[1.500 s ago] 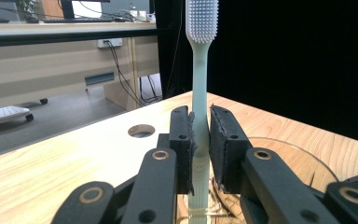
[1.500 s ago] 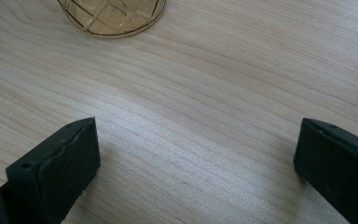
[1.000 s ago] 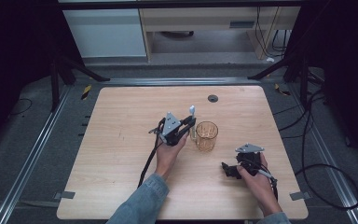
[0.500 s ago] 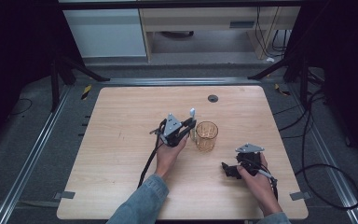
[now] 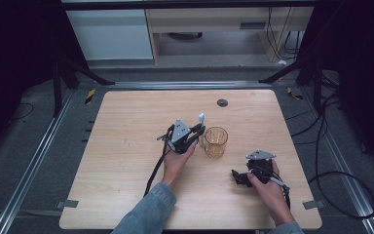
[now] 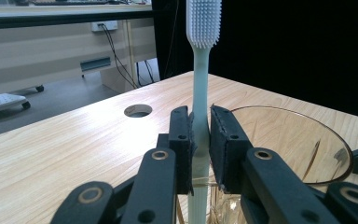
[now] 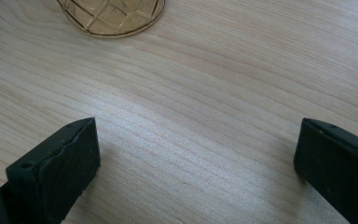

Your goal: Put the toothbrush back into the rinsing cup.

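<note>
On the light wooden table (image 5: 126, 161), the left tongs (image 5: 198, 132) are clenched on a pale green toothbrush (image 5: 201, 127), which stands upright with its bristled head at the top. In the left gripper view the two black pads (image 6: 182, 140) press on the toothbrush (image 6: 199, 93) handle from either side, partway down its length, and the handle's lower part runs down just beside the near rim of an amber drinking glass (image 6: 307, 149); whether the handle touches that rim cannot be told. In the high view the glass (image 5: 215, 142) stands upright near the middle of the table, just to the right of the toothbrush, and its patterned wall shows a diamond cut. The person's left hand (image 5: 176, 161) holds the left tongs from below, a blue denim sleeve (image 5: 148, 214) reaching in from the bottom edge. The right tongs (image 5: 238, 176) rest low over the table, well apart from the glass toward the near right, held in the right hand (image 5: 268, 187). They are released: in the right gripper view the two jaws stand wide apart with bare wood between them, and the base of the glass (image 7: 112, 16) lies farther off at the top of that view. A small round hole (image 5: 222, 102) sits in the table near its far edge, beyond the glass.
</note>
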